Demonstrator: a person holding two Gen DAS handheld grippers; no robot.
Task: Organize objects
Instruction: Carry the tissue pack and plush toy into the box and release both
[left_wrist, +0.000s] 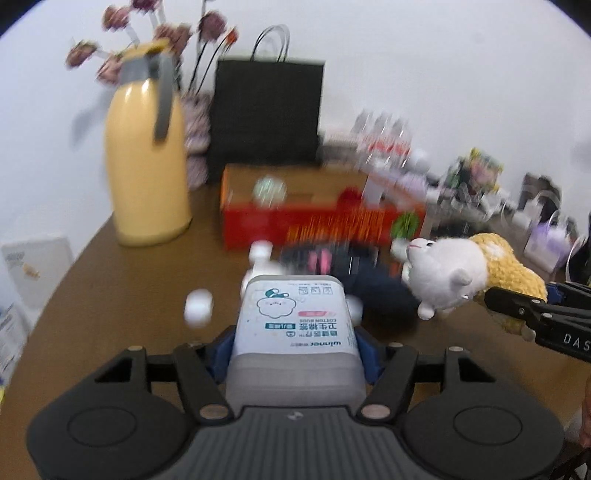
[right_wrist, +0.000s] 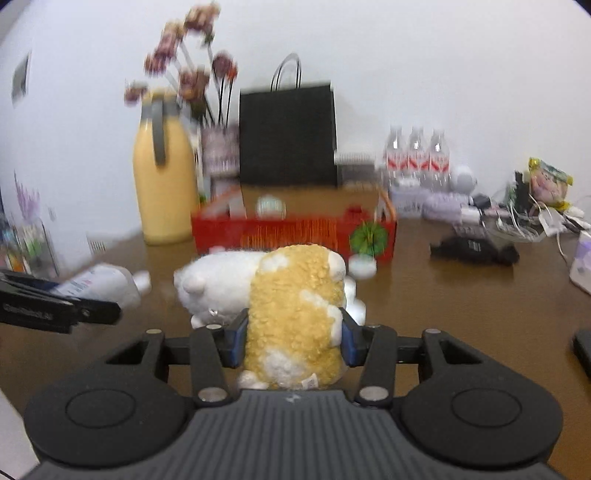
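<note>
My left gripper (left_wrist: 295, 350) is shut on a white cotton swab pack (left_wrist: 293, 325) with a blue cartoon label, held above the brown table (left_wrist: 129, 295). My right gripper (right_wrist: 293, 338) is shut on a yellow and white plush sheep (right_wrist: 291, 295), its white head pointing left. The sheep also shows in the left wrist view (left_wrist: 461, 277), with the right gripper (left_wrist: 532, 314) at the right edge. The left gripper (right_wrist: 55, 306) and its pack (right_wrist: 99, 284) show at the left of the right wrist view. A red basket (right_wrist: 295, 230) stands ahead of both grippers.
A yellow thermos (left_wrist: 147, 166), a vase of dried flowers (left_wrist: 195, 140) and a black paper bag (left_wrist: 266, 110) stand at the back by the wall. Water bottles (right_wrist: 417, 155) and small clutter (right_wrist: 517, 210) sit at the right. A black pouch (right_wrist: 472, 251) lies on the table.
</note>
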